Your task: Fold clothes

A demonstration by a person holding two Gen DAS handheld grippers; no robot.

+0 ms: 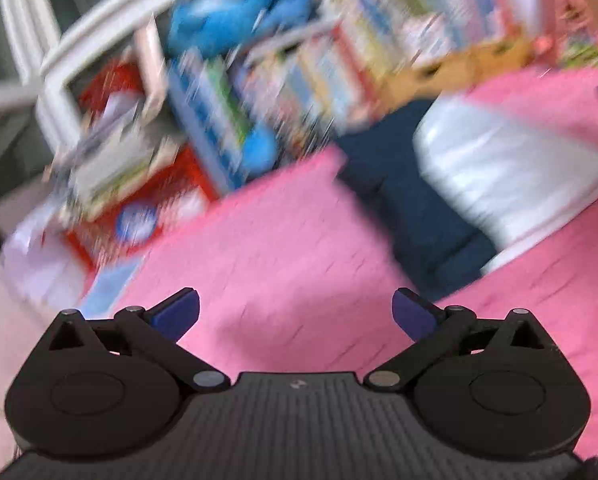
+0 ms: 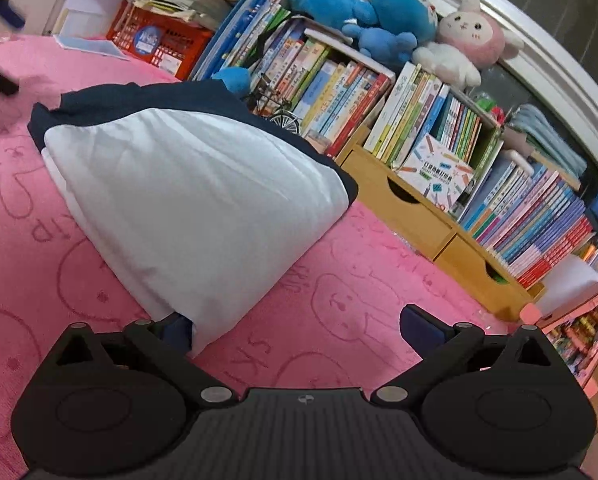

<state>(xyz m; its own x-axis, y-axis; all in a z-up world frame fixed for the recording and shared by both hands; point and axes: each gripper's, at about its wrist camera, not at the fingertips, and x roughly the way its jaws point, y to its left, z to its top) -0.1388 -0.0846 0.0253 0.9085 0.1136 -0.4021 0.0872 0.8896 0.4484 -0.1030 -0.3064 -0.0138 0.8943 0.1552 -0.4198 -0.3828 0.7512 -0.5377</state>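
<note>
While the left wrist view is heavily smeared by motion blur, the left gripper (image 1: pixel 295 312) is seen with its blue-padded fingers spread wide apart and nothing between them, above a pink blanket (image 1: pixel 267 248). At the right of that frame the folded garment (image 1: pixel 499 168), white with a navy part beside it, is made out lying on the blanket, well apart from the fingertips.

In the right wrist view the picture is sharp. The right gripper (image 2: pixel 295 326) is likewise held open; its left-hand finger is partly hidden behind the near corner of the garment (image 2: pixel 195 196), so whether it touches the cloth cannot be told, and the other finger stands clear over bare blanket. The garment is folded into a thick bundle, white on top with navy at its far edge, and fills the centre left of the frame.

Behind it, across the upper right, a wooden shelf with drawers (image 2: pixel 423 216) is packed with upright books, and blue plush toys (image 2: pixel 363 4) and a pink rabbit plush (image 2: pixel 471 36) are set on top. A red crate (image 2: pixel 155 36) is seen at the upper left, stacked with papers. A small bicycle model (image 2: pixel 283 114) stands just beyond the garment's far edge.
</note>
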